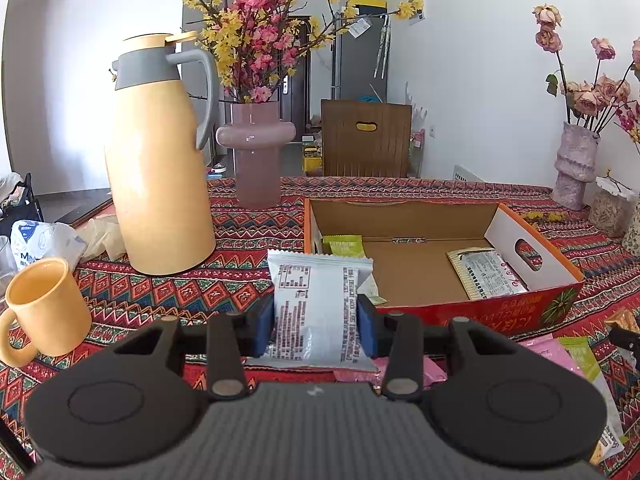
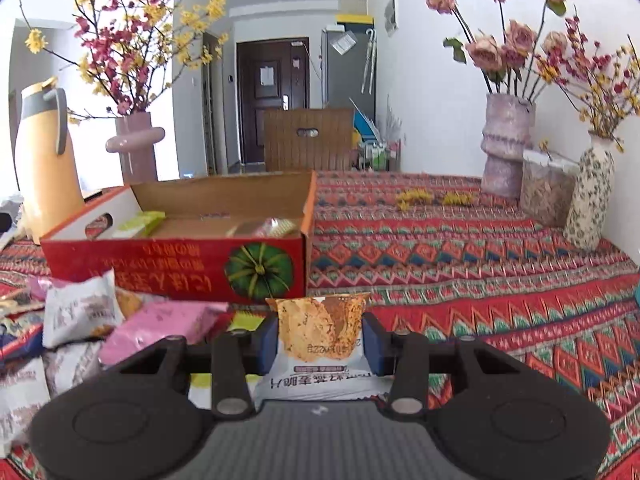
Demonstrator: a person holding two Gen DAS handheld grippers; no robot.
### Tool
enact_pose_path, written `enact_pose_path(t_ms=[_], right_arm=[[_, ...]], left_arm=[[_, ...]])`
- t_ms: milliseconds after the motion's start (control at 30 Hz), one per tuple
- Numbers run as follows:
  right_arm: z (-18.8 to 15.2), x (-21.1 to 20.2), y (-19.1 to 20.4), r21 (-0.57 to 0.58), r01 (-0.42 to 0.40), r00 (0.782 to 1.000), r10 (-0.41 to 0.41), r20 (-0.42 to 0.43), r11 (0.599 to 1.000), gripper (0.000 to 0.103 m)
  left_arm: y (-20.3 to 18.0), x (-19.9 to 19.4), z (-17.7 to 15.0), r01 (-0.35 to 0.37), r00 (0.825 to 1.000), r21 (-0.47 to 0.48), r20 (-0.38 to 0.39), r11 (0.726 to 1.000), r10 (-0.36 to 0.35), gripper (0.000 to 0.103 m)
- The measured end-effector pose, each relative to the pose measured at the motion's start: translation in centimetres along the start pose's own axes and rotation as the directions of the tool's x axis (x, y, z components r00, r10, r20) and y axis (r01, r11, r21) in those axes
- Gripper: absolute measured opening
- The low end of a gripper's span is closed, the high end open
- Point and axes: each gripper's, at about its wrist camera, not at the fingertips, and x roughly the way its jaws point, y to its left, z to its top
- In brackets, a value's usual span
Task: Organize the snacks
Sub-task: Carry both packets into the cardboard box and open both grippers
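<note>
My left gripper (image 1: 316,328) is shut on a silver-white snack packet (image 1: 316,300), held upright just in front of the open red cardboard box (image 1: 440,320). A green packet (image 1: 344,246) and a silvery packet (image 1: 488,272) lie inside the box. In the right wrist view my right gripper (image 2: 320,340) has both blue pads against the sides of an orange-and-white snack packet (image 2: 320,320), which stands upright between them. The same box (image 2: 172,264) lies ahead and to the left. A heap of loose packets (image 2: 80,312), with a pink one (image 2: 160,324) on top, lies left of that gripper.
On the patterned tablecloth stand a yellow thermos jug (image 1: 160,184), a yellow mug (image 1: 44,304) and a pink vase of blossom (image 1: 256,152). At the far right are a lilac vase (image 2: 506,144), a jar (image 2: 544,188) and a spotted vase (image 2: 590,196). A wooden chair (image 1: 366,136) stands behind the table.
</note>
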Motion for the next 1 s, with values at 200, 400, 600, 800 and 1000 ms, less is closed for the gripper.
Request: enact_pose_path(t_ms=[200,400,600,800,1000], right_arm=[[2.7,0.7,1.6,-0.042,-0.039,0.997,0.042,0.066,0.998,0.042],[5.2,2.2,3.3,-0.066,-0.087,0.990,0.094,0.102,0.994,0.042],[7.5,4.7,4.8,-0.108,-0.107,0.988,0.118,0.102,0.988,0.042],[9.3,7.8,6.1,-0.129,-0.122,0.990,0.130,0.060,0.984,0.042],[9.5,10.3,6.7,-0.115,-0.142,0.990,0.141,-0.010,0.983,0.042]], left_arm=[[-0.5,1.2,1.4,0.003,1.000,0.013,-0.007,1.000,-0.003,0.043],[-1.0,3.1,2.9,0.000,0.999,0.020,-0.035,1.000,0.000,0.043],[-1.2,5.4,4.2,-0.006,0.998,0.009,-0.066,1.000,0.006,0.043],[-2.0,7.7,5.0,-0.015,0.994,0.014,-0.111,1.000,0.016,0.043],[-3.1,9.3,5.1,-0.015,0.989,0.037,-0.147,0.999,0.020,0.043]])
